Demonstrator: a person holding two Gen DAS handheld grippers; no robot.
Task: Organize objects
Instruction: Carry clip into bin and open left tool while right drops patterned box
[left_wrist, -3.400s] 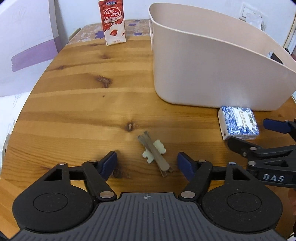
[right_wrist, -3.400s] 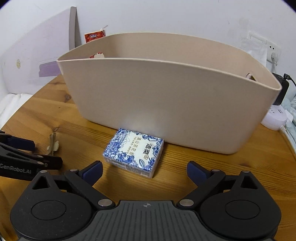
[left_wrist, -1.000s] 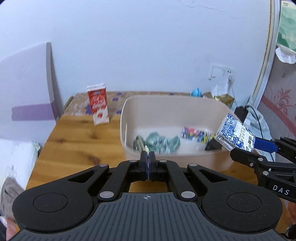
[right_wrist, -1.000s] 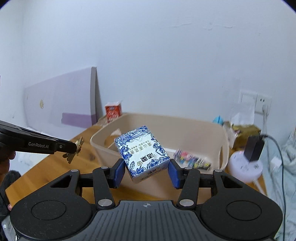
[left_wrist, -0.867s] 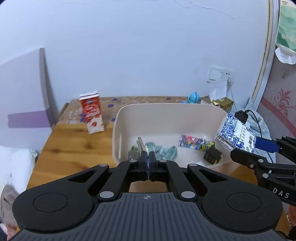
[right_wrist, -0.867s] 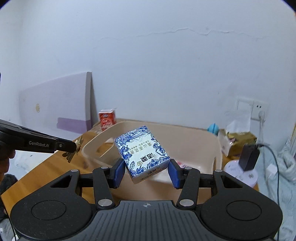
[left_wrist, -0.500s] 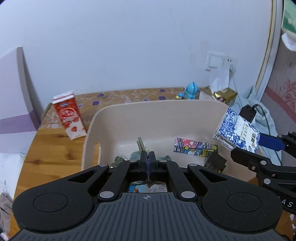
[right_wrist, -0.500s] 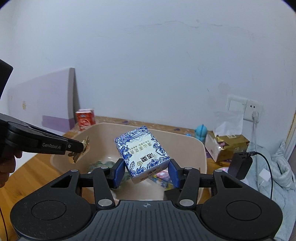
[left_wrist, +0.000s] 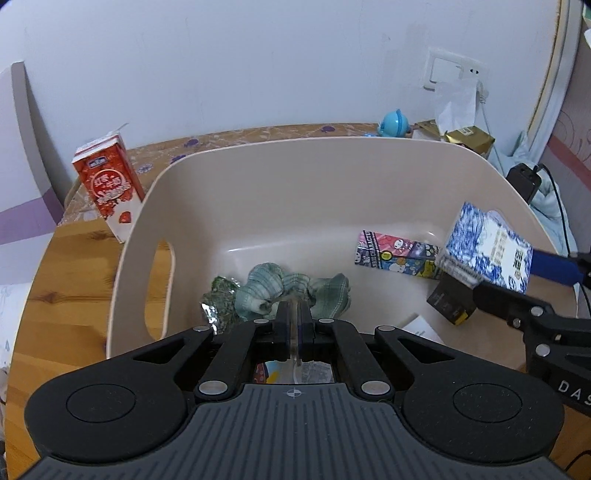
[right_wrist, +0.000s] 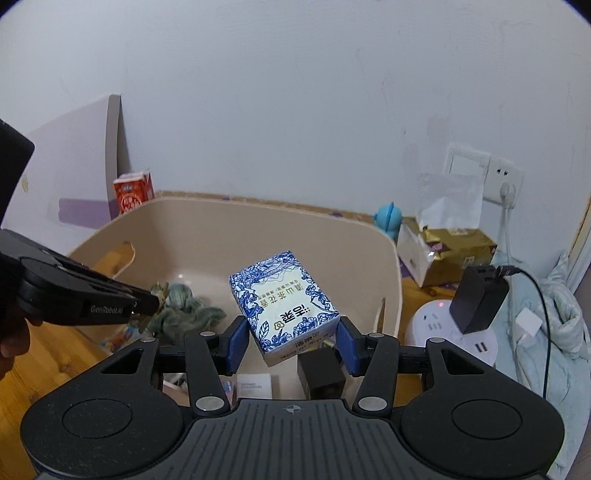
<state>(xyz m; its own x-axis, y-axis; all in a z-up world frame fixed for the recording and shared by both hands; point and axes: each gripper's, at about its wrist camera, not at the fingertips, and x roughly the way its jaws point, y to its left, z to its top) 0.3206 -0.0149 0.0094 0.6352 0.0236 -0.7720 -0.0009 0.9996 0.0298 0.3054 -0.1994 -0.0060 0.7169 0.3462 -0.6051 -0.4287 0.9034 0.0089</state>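
Right tool (right_wrist: 291, 341): clamped on blue box (right_wrist: 283, 303), above bin (left_wrist: 325, 155). Left tool (left_wrist: 294, 323): pinching thin clip (left_wrist: 294, 339). Risk: tilted box slips early.

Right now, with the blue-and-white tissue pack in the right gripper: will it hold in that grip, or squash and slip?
The tissue pack probably squashes: it looks like soft film wrap, pinched low by the right gripper. It sits tilted, so it may pivot. It is likely light, and should drop harmlessly into the beige bin.
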